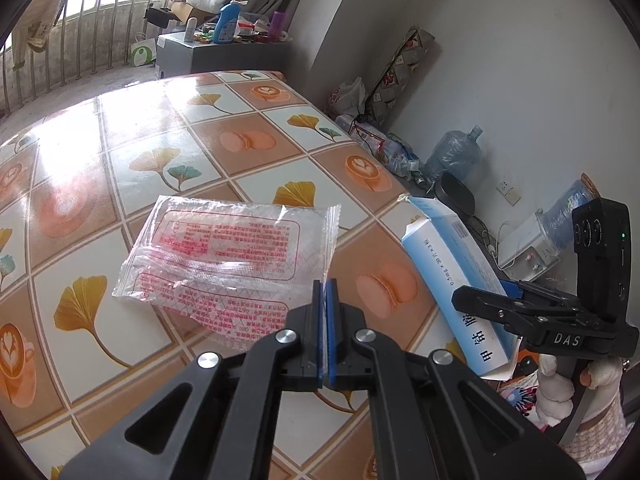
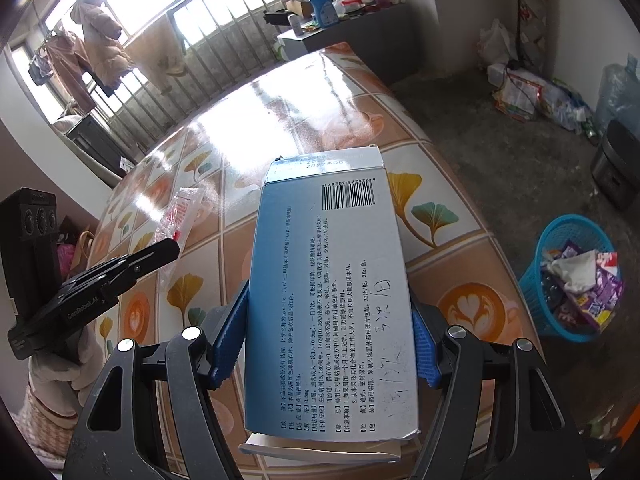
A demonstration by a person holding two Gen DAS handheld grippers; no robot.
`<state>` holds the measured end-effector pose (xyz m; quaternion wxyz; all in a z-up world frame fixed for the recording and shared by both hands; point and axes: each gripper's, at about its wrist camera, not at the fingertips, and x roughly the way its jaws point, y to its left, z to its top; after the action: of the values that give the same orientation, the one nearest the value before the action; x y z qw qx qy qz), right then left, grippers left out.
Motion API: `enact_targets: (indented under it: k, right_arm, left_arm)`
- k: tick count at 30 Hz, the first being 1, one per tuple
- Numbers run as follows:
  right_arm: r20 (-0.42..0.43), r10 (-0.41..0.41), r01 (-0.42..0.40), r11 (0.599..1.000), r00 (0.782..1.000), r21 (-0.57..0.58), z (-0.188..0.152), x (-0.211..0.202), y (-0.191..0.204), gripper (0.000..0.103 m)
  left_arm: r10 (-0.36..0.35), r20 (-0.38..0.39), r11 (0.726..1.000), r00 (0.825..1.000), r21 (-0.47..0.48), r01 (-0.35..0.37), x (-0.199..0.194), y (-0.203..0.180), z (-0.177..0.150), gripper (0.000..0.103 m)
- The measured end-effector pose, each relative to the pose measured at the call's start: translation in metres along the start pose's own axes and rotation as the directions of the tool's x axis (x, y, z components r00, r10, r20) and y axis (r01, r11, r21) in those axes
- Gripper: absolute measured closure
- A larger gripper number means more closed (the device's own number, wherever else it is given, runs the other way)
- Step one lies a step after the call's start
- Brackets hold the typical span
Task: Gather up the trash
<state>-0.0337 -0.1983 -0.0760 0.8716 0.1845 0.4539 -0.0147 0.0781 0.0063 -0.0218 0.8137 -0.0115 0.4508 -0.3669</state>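
Pinching a clear wrapper (image 1: 224, 256), left gripper (image 1: 325, 292), right gripper (image 2: 332, 340) clamping medicine box (image 2: 320, 280), patterned table (image 1: 160, 152)

Tablecloth (image 1: 240, 152): glossy, smooth, strong window glare. Wrapper (image 1: 224, 256): thin clear plastic film, crinkled, shiny, red print. Medicine box (image 2: 328, 304): matt cardboard, smooth, paper leaflet seen at open end. Gripper arms: matt black plastic, bright metal pivot pins; finger pads (image 2: 424, 344): blue, ribbed. Waste basket (image 2: 560, 240): blue plastic lattice. Glove (image 1: 556, 392): white knitted cloth. Floor (image 2: 500, 160): rough, dull.
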Motion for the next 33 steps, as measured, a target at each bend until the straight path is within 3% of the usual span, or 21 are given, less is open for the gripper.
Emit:
enact_targets:
  k: [33]
  right_arm:
    - [0.000,0.020,-0.020,1.000,1.000,0.004,0.0032,0.0001,-0.0022,0.037]
  left_arm:
    - [0.017,0.016,1.000,1.000,-0.026,-0.017,-0.0066,0.0069,0.0027,0.102]
